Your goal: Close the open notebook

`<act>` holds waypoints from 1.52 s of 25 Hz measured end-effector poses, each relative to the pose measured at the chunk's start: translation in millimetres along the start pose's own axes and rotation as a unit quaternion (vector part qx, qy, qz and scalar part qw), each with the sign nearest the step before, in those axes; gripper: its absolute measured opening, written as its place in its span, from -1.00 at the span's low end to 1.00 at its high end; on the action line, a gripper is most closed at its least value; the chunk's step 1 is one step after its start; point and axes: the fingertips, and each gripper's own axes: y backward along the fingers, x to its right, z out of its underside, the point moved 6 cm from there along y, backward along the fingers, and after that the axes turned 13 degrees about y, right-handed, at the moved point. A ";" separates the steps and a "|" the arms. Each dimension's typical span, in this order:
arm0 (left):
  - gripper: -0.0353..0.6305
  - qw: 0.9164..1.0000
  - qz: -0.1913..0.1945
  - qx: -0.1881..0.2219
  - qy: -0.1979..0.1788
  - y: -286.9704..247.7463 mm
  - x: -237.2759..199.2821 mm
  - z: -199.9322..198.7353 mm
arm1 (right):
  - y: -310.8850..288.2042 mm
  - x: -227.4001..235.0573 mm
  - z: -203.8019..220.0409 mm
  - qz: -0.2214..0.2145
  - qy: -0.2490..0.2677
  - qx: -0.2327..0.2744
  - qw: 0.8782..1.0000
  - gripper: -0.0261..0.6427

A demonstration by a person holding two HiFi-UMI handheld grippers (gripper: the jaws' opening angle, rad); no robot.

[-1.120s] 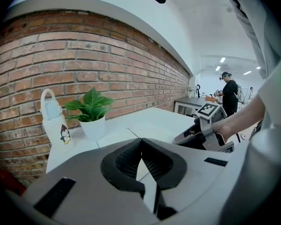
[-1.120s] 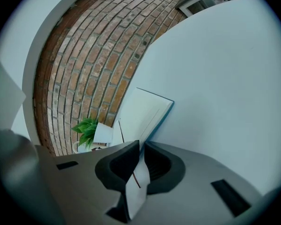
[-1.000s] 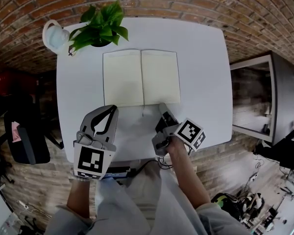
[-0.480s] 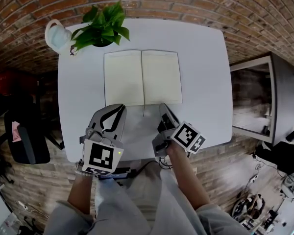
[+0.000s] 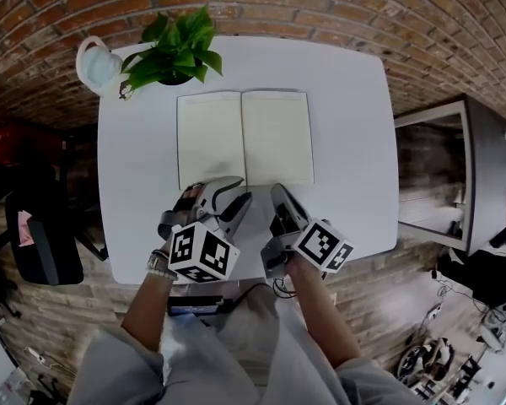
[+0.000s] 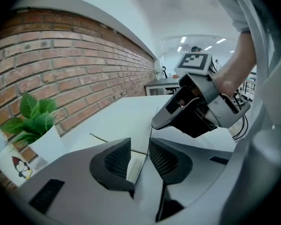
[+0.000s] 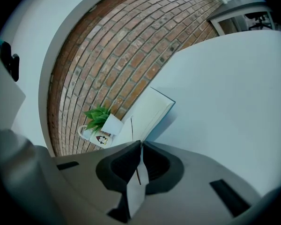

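Observation:
The open notebook (image 5: 243,137) lies flat on the white table (image 5: 354,125), its blank pages up. My left gripper (image 5: 236,189) sits at the notebook's near edge, just left of the spine. Its jaws have just been opening and stand apart with nothing between them; the left gripper view shows the notebook (image 6: 131,125) edge past the left gripper (image 6: 139,156). My right gripper (image 5: 277,190) rests beside it at the near edge of the right page, with its jaws together. In the right gripper view the right gripper (image 7: 140,165) points at the notebook (image 7: 150,111).
A potted plant (image 5: 173,49) and a white mug (image 5: 97,62) stand at the table's far left corner, just beyond the notebook. A brick wall runs behind the table. A grey desk (image 5: 443,167) stands to the right.
My left gripper has moved right and forward to the notebook's near edge, rolled over, and its jaws have opened. The right gripper has stayed in place.

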 end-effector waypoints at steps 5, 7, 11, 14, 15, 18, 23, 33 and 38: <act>-0.52 0.999 0.015 -0.009 -0.041 -22.9 3.7 0.1 | -0.4 -3.8 -2.3 -0.013 0.014 -0.001 1.000 -0.78; -0.51 0.998 0.021 -0.011 -0.053 -30.6 4.6 1.1 | -0.7 -4.6 -2.8 -0.018 0.026 -0.004 0.999 -0.78; -0.47 0.998 0.029 -0.014 -0.061 -40.4 7.5 3.1 | -0.9 -6.8 -4.2 -0.031 0.045 -0.011 0.998 -0.78; -0.46 0.997 0.030 -0.014 -0.062 -45.4 10.9 3.3 | -1.0 -8.0 -3.0 -0.037 0.054 -0.017 0.998 -0.78; -0.46 0.998 0.028 -0.013 -0.063 -46.9 11.4 3.0 | -1.3 -8.1 -2.9 -0.039 0.055 -0.018 0.998 -0.78; -0.46 0.998 0.016 -0.009 -0.062 -50.6 11.3 2.7 | -1.4 -7.3 -3.2 -0.041 0.057 -0.020 0.997 -0.78; -0.51 0.998 -0.008 0.002 -0.056 -54.2 9.8 2.9 | -1.7 -2.6 -2.7 -0.037 0.061 -0.025 0.997 -0.78; -0.55 0.999 0.009 0.026 -0.021 -50.8 6.2 3.0 | -2.0 -3.3 -3.6 -0.045 0.081 -0.025 0.995 -0.77; -0.55 0.999 0.012 0.033 -0.008 -49.3 5.5 2.5 | 1.2 0.6 -3.7 -0.047 0.065 -0.030 0.996 -0.77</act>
